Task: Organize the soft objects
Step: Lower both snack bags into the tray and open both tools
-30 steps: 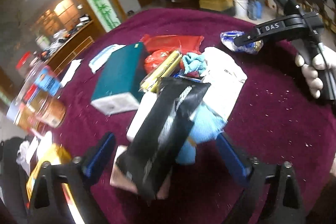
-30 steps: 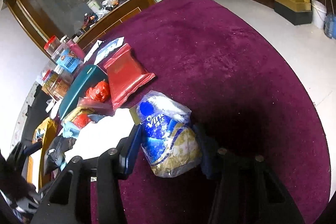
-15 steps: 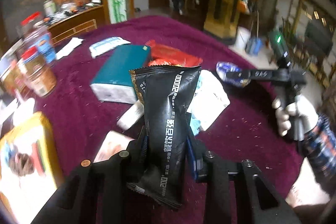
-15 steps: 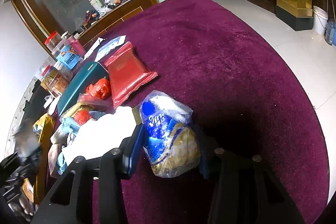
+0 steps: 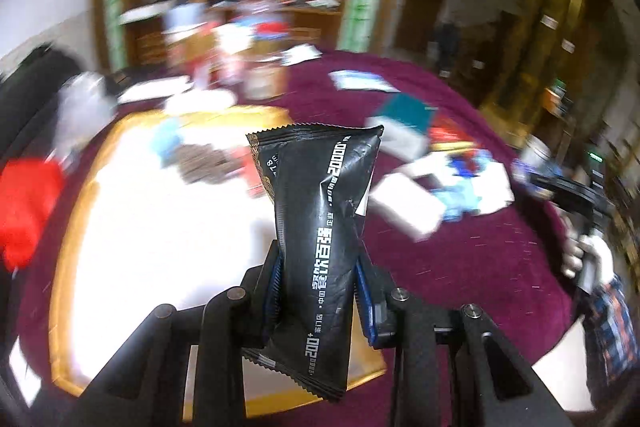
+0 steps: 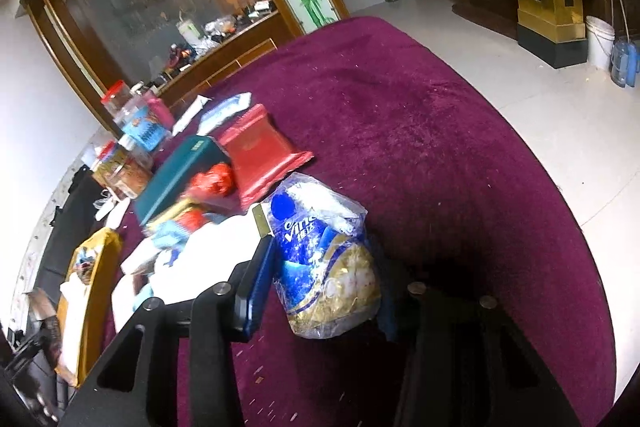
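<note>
Maroon table [image 5: 472,259]; glossy black packet [image 5: 320,239].

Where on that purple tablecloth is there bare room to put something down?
The purple tablecloth is bare from the red packet and blue tissue pack out to its far edge. Beside the teal box, packets and jars crowd together.

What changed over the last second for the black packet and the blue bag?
The left hand-held gripper closed on the black packet, lifted it off the pile and swung it over the gold-rimmed tray. The right hand-held gripper tightened slightly on the blue bag, which stays on the tablecloth.
</note>
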